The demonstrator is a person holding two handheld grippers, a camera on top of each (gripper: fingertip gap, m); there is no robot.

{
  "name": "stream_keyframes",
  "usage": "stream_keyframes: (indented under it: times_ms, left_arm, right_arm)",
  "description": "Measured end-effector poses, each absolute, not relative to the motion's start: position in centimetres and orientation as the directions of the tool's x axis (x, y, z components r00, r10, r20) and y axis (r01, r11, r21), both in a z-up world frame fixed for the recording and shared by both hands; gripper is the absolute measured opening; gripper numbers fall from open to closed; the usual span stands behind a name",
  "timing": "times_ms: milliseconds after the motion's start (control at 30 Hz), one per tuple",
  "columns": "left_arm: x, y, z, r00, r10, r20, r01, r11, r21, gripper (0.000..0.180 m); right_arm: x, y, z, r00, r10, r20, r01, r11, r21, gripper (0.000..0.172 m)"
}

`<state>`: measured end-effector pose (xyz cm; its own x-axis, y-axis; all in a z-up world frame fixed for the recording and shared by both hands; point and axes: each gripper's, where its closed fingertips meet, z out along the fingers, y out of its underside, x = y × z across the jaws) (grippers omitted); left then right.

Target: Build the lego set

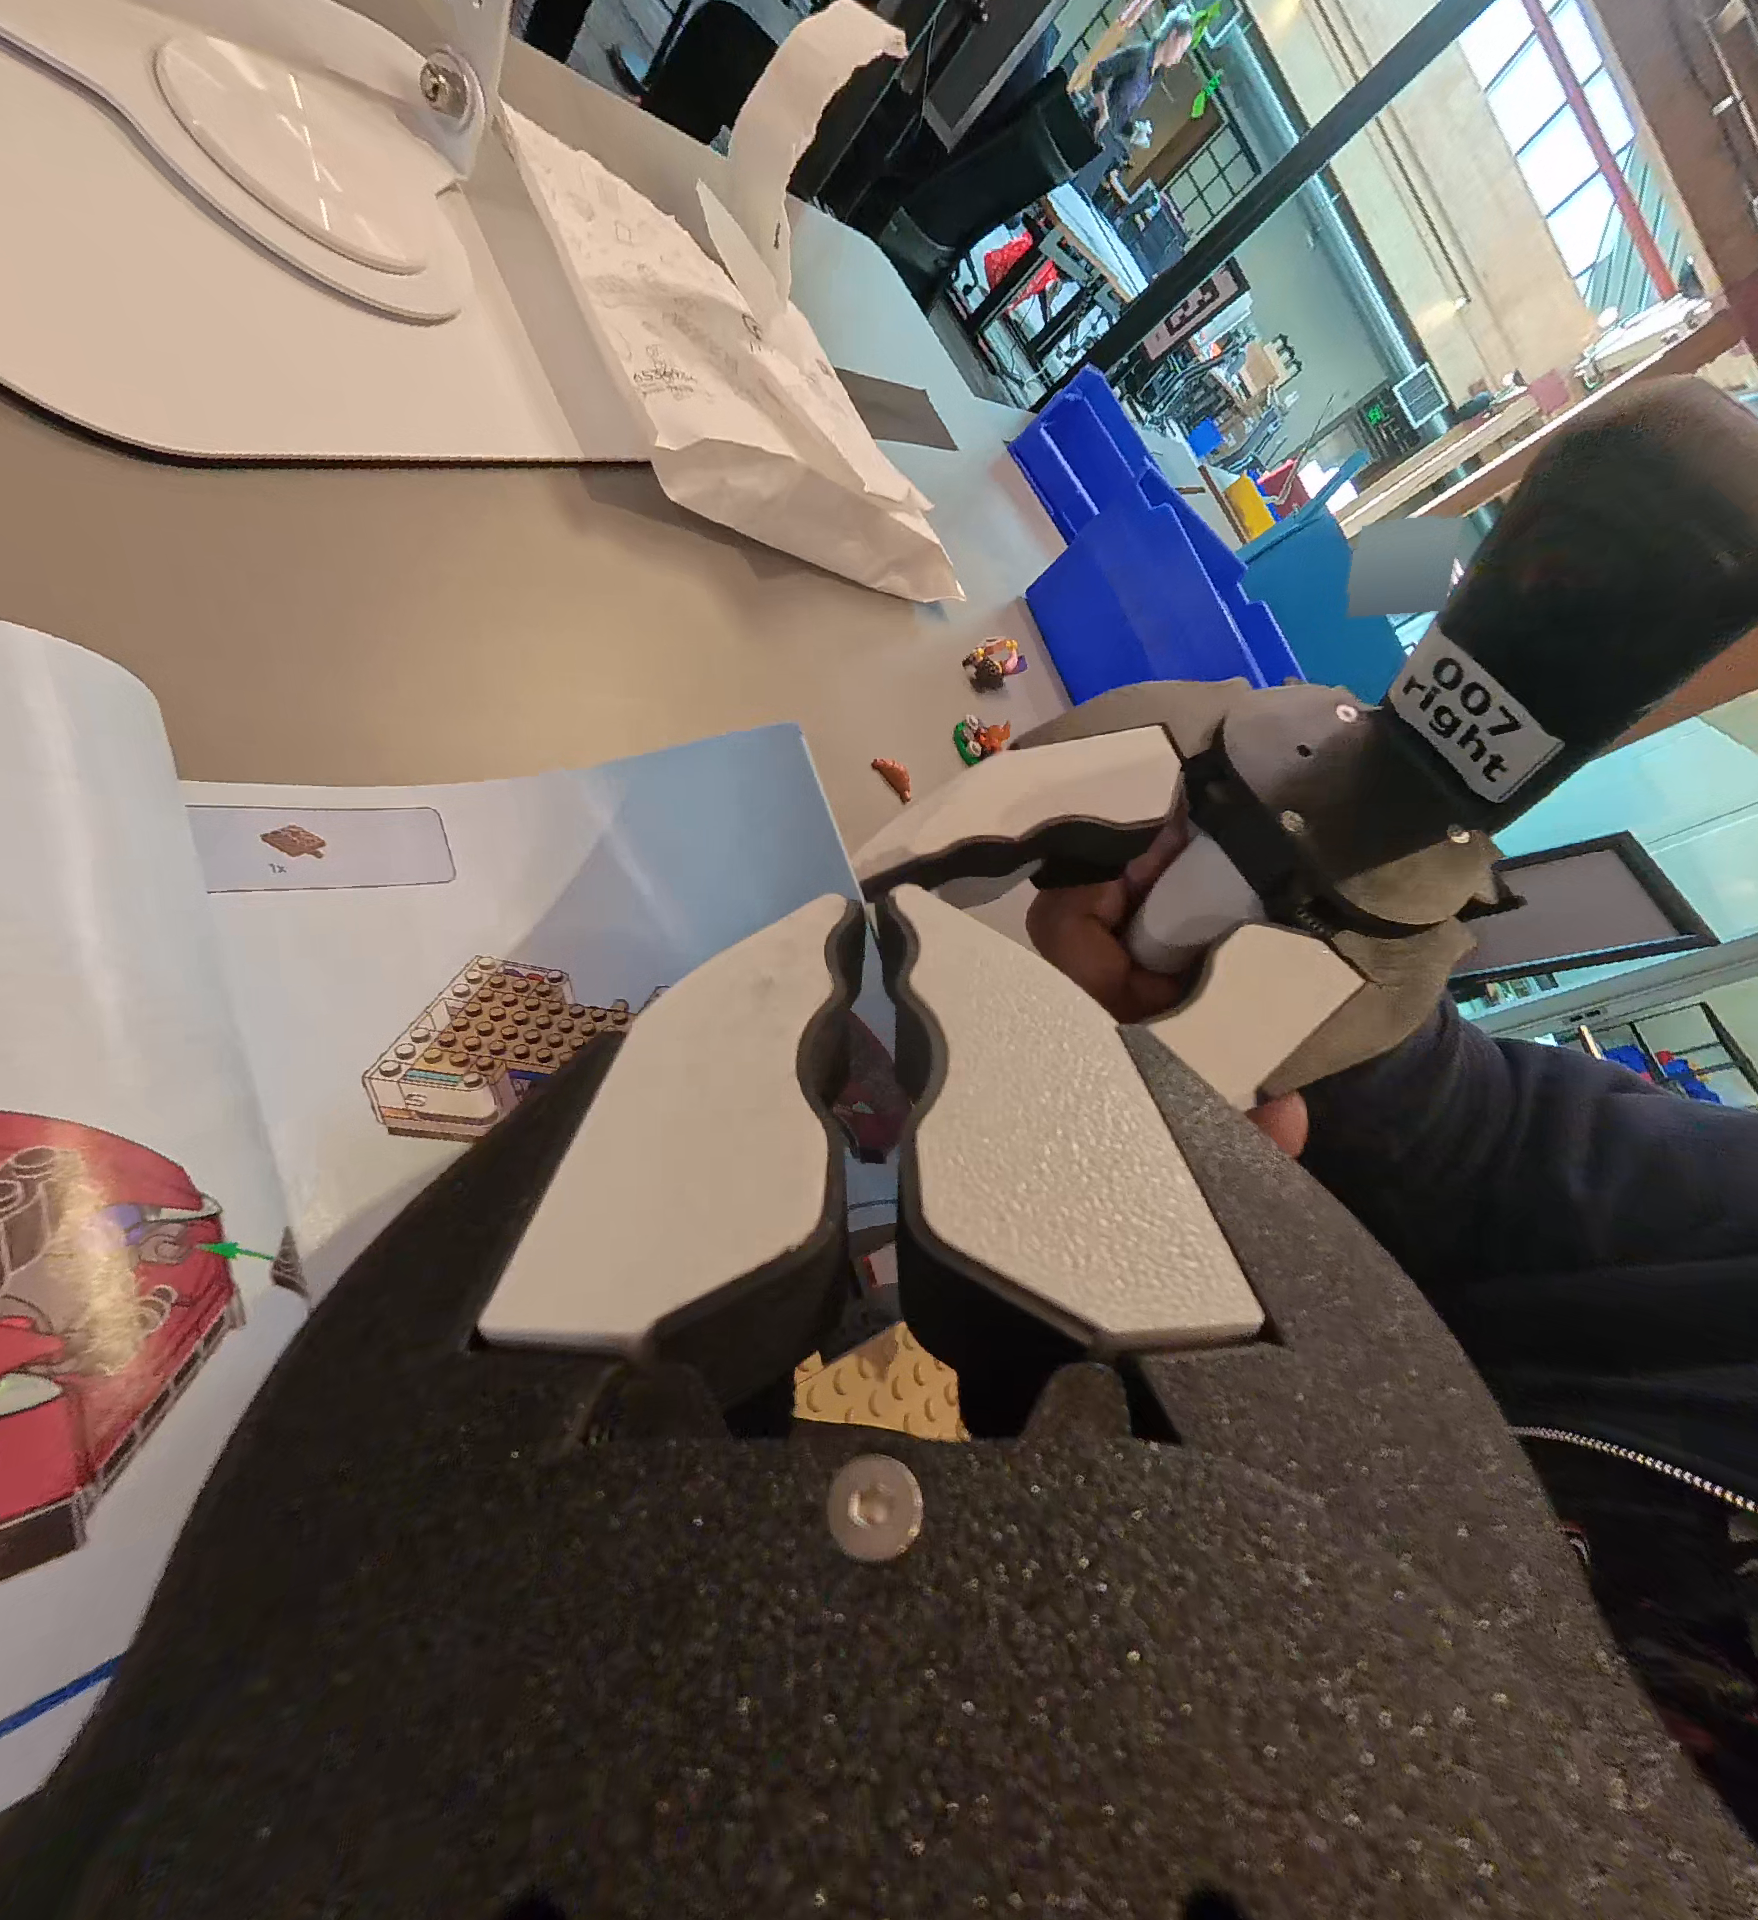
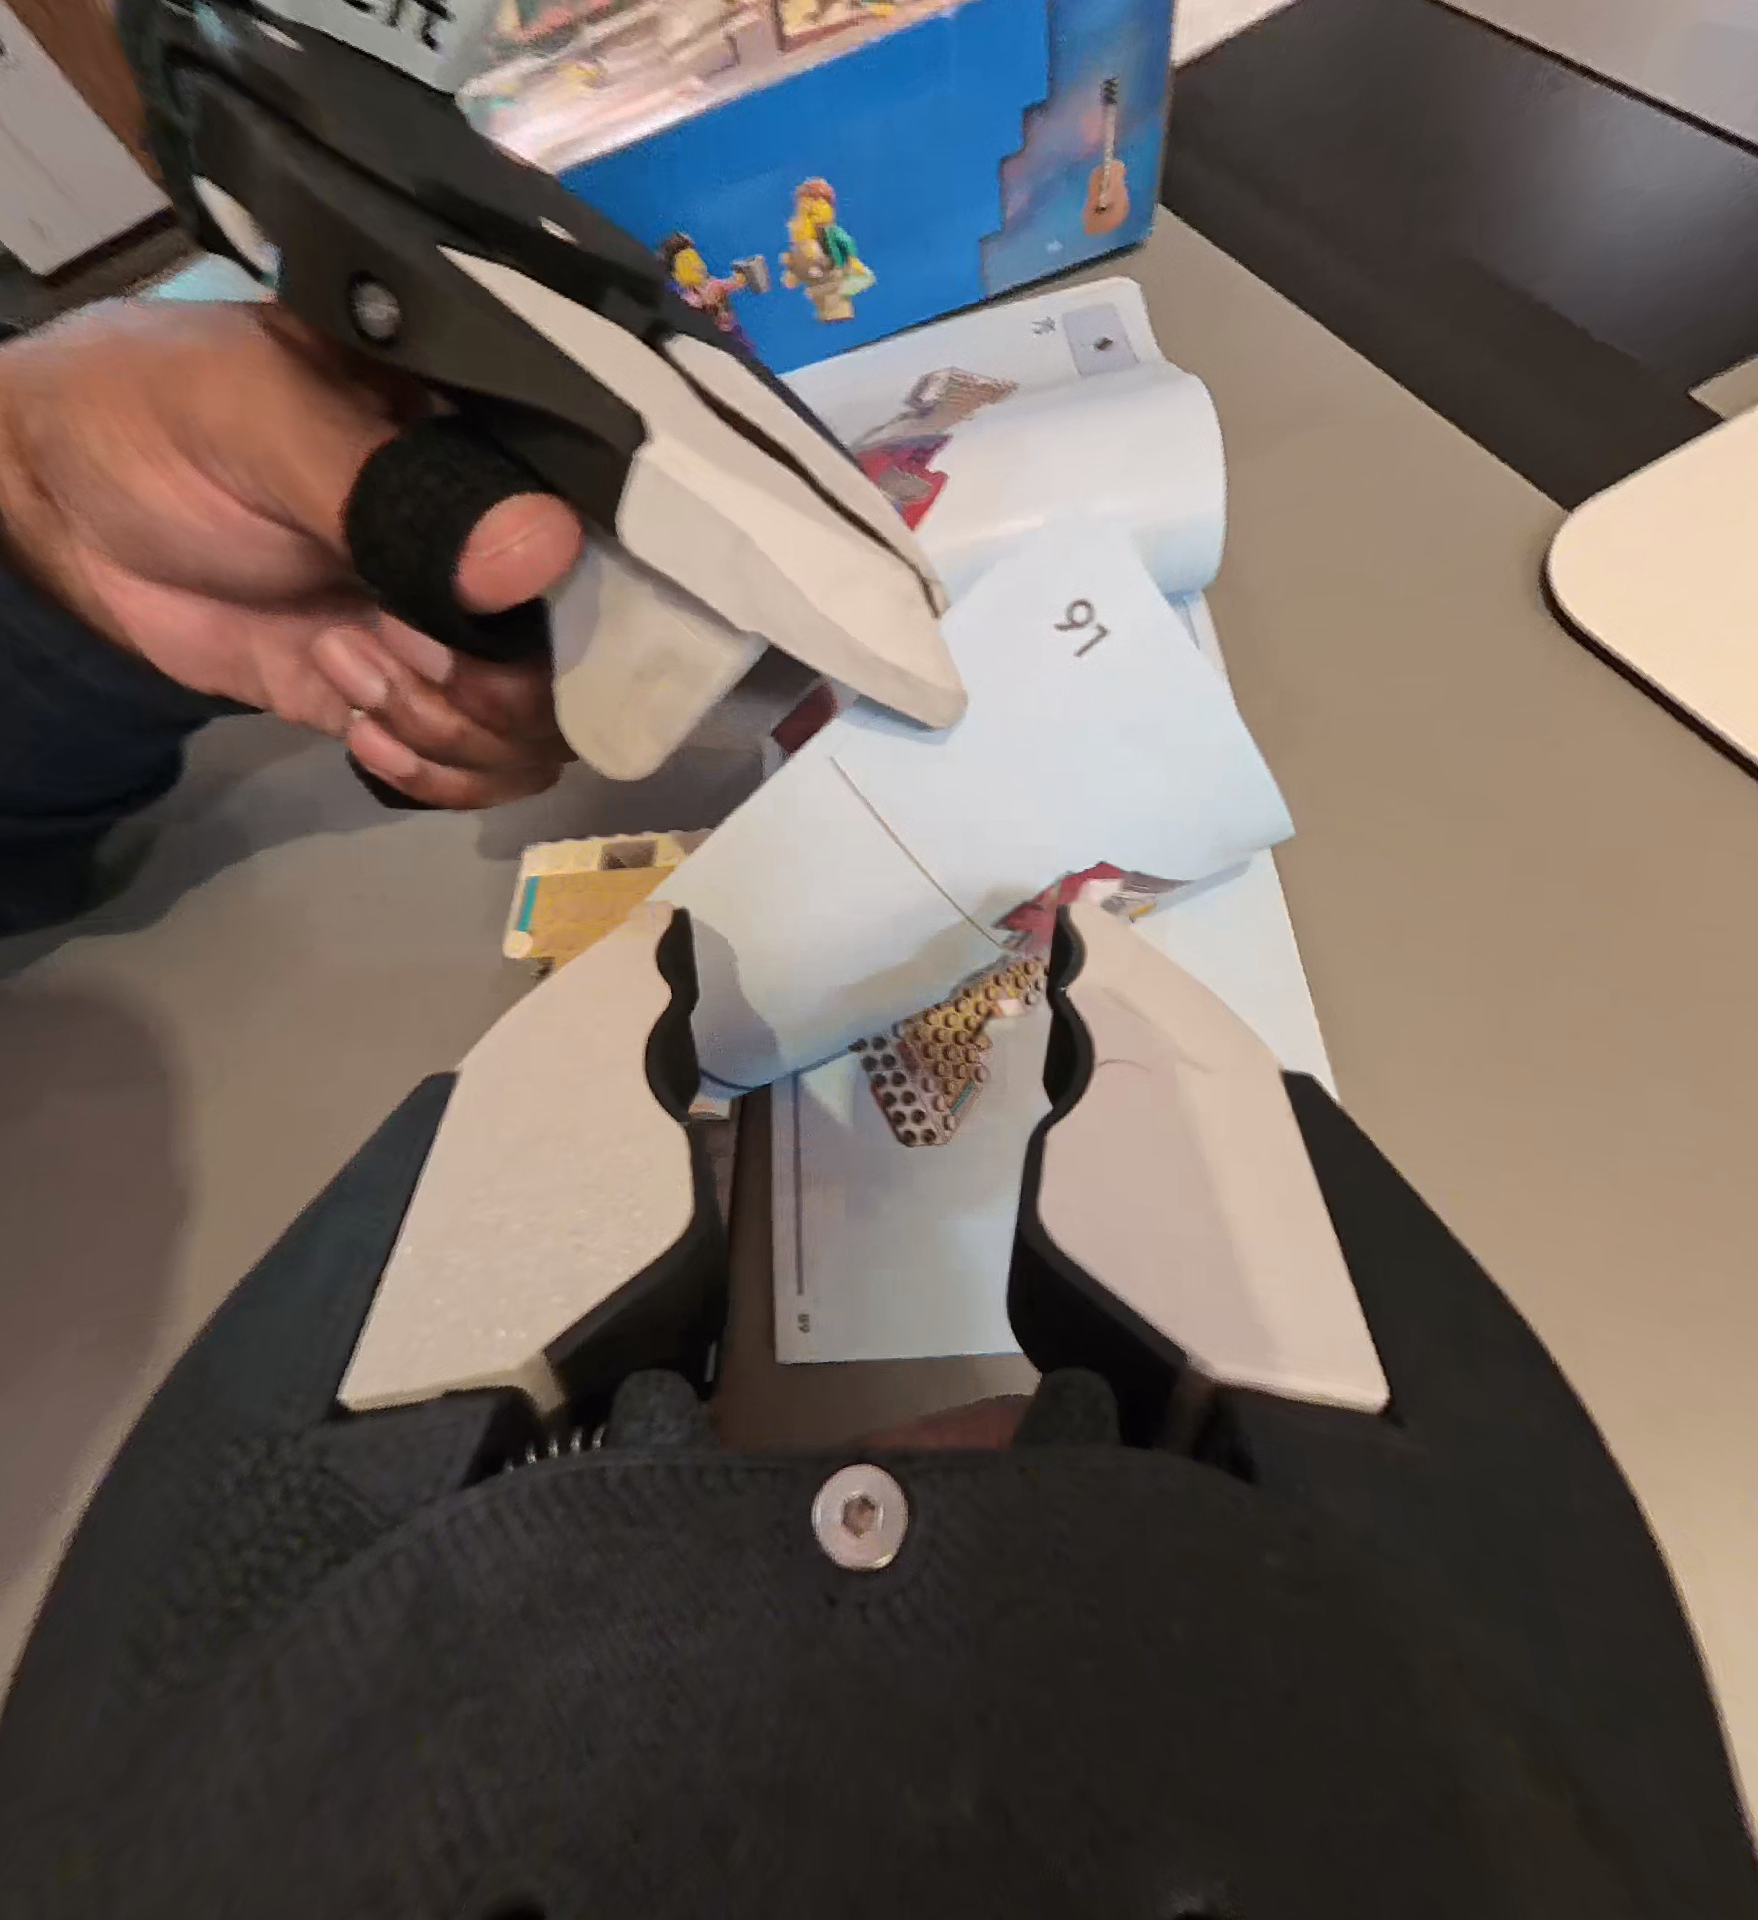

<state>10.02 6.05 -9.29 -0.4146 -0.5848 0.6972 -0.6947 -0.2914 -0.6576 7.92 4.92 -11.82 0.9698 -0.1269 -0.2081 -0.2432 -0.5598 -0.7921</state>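
Observation:
The instruction booklet lies open on the grey table. My left gripper is shut on the edge of a light blue page, which is lifted and curled over the booklet. The left gripper also shows in the right wrist view, with its tips at that page's corner. My right gripper is open and empty, hovering over the booklet's near end. It also shows in the left wrist view, close beside the left one. A tan partial lego build sits left of the booklet, partly under the page.
A blue lego box stands behind the booklet. Two minifigures and a small brown piece lie on the table near blue bins. A white paper bag and a white tray lie farther off. A white board is at the right. The tips of both grippers are at nearly the same place.

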Motion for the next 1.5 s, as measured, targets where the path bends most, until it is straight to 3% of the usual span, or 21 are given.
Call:
stream_keyframes:
  times_ms: [167,500,1067,1500]
  left_arm:
    - [9.8,5.4,-9.5,-0.43,-0.572,0.699,-0.706,-0.269,-0.655,0.01]
    - [9.9,5.9,-9.7,-0.414,-0.581,0.701,-0.709,-0.277,-0.649,0.0]
    - [9.8,5.7,-10.1,-0.402,-0.569,0.717,-0.728,-0.277,-0.627,0.008]
    - [9.8,5.5,-10.0,-0.41,-0.531,0.742,-0.73,-0.297,-0.615,0.002]
  right_arm:
    - [8.4,4.8,-13.2,0.966,-0.164,-0.202,-0.26,-0.593,-0.762,0.067]
    - [8.6,4.6,-13.7,0.964,-0.172,-0.204,-0.267,-0.604,-0.751,0.065]
    - [8.5,4.5,-13.4,0.963,-0.158,-0.217,-0.268,-0.596,-0.757,0.065]
    - [8.4,4.3,-13.4,0.963,-0.15,-0.226,-0.27,-0.595,-0.757,0.065]
